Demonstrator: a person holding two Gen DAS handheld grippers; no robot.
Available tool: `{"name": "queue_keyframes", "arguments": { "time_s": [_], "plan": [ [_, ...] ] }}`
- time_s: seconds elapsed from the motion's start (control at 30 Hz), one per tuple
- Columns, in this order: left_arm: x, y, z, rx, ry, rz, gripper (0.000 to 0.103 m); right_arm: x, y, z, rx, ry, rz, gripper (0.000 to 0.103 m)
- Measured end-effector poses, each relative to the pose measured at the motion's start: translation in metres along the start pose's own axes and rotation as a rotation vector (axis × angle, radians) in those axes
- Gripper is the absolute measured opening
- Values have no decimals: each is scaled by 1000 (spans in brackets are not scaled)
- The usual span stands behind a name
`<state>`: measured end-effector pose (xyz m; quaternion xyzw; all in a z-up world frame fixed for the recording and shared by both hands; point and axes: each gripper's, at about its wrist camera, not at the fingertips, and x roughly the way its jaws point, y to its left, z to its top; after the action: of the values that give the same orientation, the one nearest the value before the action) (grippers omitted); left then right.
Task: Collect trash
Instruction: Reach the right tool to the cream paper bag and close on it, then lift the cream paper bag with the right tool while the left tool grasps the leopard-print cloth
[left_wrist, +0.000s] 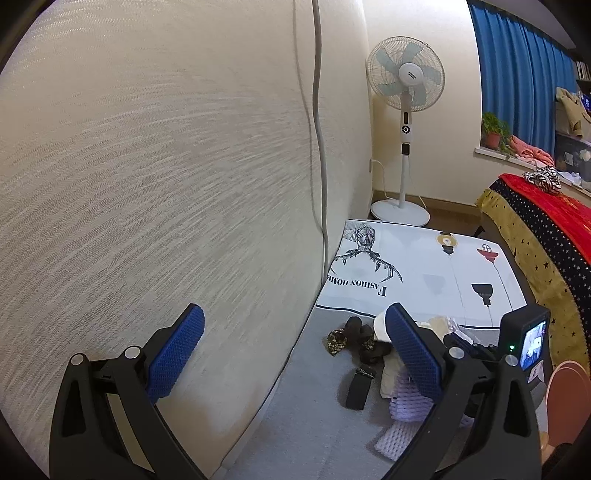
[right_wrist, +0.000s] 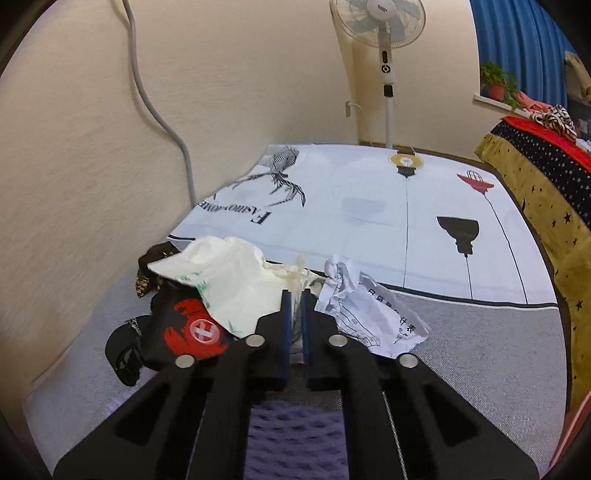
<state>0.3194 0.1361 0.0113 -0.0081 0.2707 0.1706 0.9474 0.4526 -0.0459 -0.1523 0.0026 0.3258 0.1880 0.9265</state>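
Note:
A heap of trash lies on the grey floor mat (right_wrist: 480, 350) by the wall: a white plastic bag (right_wrist: 229, 280), a crumpled printed paper (right_wrist: 365, 314), a black bag with a red logo (right_wrist: 184, 328) and a purple foam net (right_wrist: 295, 435). My right gripper (right_wrist: 295, 295) is shut on a thin piece of clear plastic film (right_wrist: 300, 269) in the middle of the heap. In the left wrist view my left gripper (left_wrist: 293, 310) stands open with nothing between its fingers, close to the wall, left of the foam net (left_wrist: 406, 410) and some dark scraps (left_wrist: 358, 339).
A cream wall (left_wrist: 166, 166) with a grey cable (left_wrist: 317, 110) runs close on the left. A printed white sheet (right_wrist: 351, 199) lies beyond the heap and a standing fan (left_wrist: 406, 92) behind it. A bed with a star-patterned cover (right_wrist: 535, 206) borders the right side.

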Motion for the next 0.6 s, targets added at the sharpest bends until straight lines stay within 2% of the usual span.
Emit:
{"name": "queue_keyframes", "arguments": {
  "time_s": [0.17,0.37,0.5,0.6],
  "plan": [
    [0,0,1,-2,0,4,95,-16,4,4,-31,-50,2,2],
    [-2,4,4,-35,-25,-2,95,-68,9,40,-76,-149,-6,1],
    [-5,3,6,-59,-80,-37,95,-120,8,57,-145,-184,-46,1],
    [-2,-3,6,-70,-102,-100,95,-160,0,59,-161,-194,-83,1]
  ]
}}
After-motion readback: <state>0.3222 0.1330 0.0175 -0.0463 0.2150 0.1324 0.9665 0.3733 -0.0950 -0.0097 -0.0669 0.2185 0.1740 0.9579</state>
